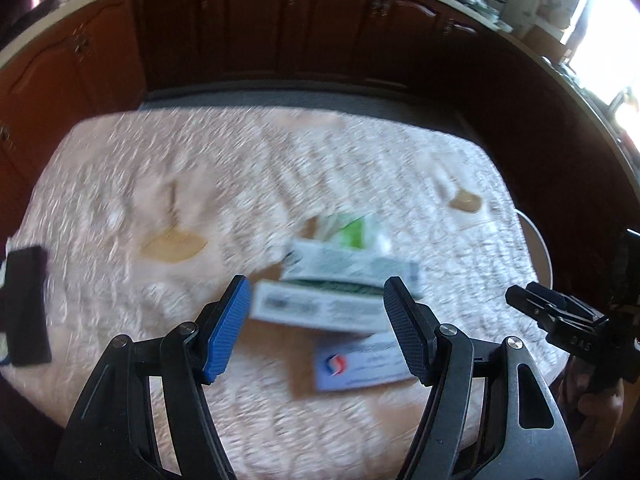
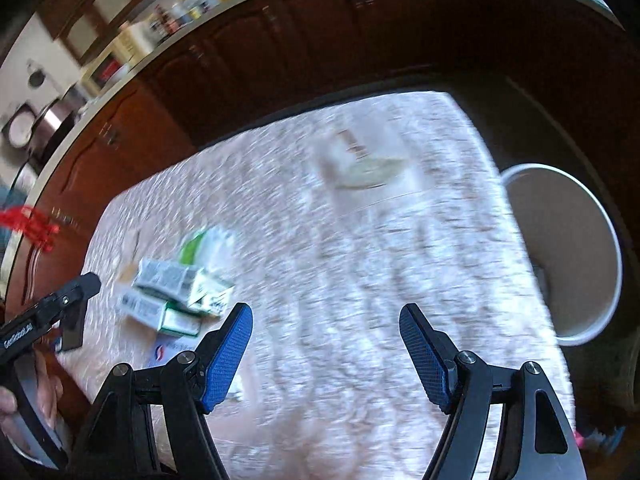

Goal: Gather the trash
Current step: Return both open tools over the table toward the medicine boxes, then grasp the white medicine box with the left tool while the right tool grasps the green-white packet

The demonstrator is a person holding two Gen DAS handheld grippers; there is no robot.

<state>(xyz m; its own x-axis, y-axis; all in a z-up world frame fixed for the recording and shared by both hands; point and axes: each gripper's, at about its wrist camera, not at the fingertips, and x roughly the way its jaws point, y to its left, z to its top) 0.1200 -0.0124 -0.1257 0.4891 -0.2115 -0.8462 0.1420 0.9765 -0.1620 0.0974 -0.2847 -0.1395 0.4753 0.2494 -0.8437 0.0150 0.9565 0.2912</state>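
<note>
Left wrist view: looks steeply down along own blue-padded fingers onto pinkish textured tablecloth (image 1: 160, 184), close above pile of white-green cardboard boxes (image 1: 344, 276) at frame centre; dark wood cabinets (image 1: 256, 28) across top. Right wrist view: same tilt, boxes (image 2: 176, 292) lower left, white round bin (image 2: 560, 252) right edge. Shared: cloth, boxes, cabinets. Both blurred.

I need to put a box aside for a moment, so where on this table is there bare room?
Free: the patterned pink tablecloth between the pile of small cardboard boxes and the white round bin beyond the table's edge, in front of the open right gripper. Crowded: around the boxes, under the left gripper.
</note>
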